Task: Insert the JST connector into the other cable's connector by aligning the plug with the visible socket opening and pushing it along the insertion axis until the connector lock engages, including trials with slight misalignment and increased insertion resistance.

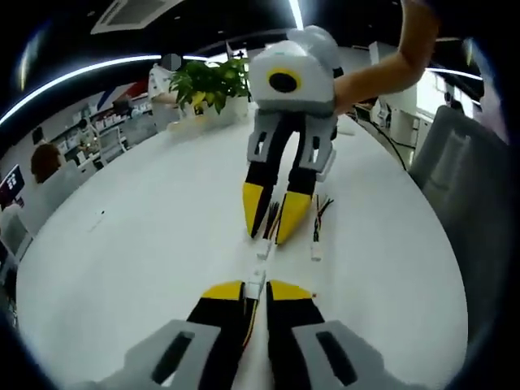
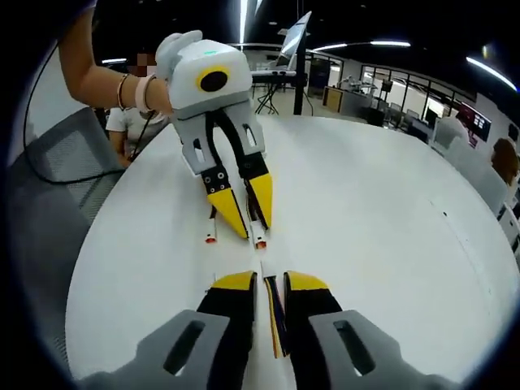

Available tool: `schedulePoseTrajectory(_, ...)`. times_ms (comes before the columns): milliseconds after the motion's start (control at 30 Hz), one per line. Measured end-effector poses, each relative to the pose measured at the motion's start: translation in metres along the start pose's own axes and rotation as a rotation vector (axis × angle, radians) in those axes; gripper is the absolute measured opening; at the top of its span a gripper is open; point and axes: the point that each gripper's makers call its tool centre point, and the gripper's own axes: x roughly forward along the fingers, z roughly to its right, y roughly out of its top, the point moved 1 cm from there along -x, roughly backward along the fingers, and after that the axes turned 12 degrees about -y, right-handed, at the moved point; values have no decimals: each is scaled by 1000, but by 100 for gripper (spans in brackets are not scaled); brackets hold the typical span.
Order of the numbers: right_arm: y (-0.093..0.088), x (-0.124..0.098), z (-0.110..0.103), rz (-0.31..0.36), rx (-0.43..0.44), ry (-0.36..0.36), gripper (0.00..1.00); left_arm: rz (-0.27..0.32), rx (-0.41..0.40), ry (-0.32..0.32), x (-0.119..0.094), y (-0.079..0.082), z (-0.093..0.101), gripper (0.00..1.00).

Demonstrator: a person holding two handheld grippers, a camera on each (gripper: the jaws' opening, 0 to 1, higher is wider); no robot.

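Though facing: two grippers (image 1: 256, 291) (image 2: 270, 281), three cables (image 1: 317, 231).

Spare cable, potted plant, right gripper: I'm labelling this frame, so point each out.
spare cable (image 1: 317, 231), left gripper view, its wires beside the grippers.
potted plant (image 1: 210, 81), left gripper view, its leaves.
right gripper (image 1: 275, 213), left gripper view, between its yellow tips.

Yellow-tipped black left gripper (image 1: 256, 290), white table (image 1: 146, 244), green plant (image 1: 210, 81).

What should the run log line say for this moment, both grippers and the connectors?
left gripper: shut on cable | right gripper: shut on cable | white connectors: facing, tips close, not visibly mated | spare cable: lying on white table
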Motion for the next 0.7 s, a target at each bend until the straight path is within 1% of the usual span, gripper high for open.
schedulePoseTrajectory(133, 1, 1, -1, -3, -4, -2, 12, 1, -4, -7, -1, -2, -1, 2)
schedulePoseTrajectory(500, -1, 2, -2, -5, -16, 9, 9, 15, -3, -23, 1, -3, -3, 1)
schedulePoseTrajectory(700, -1, 3, -2, 1, -15, 17, 6, 7, 3, -30, 2, -3, -2, 1)
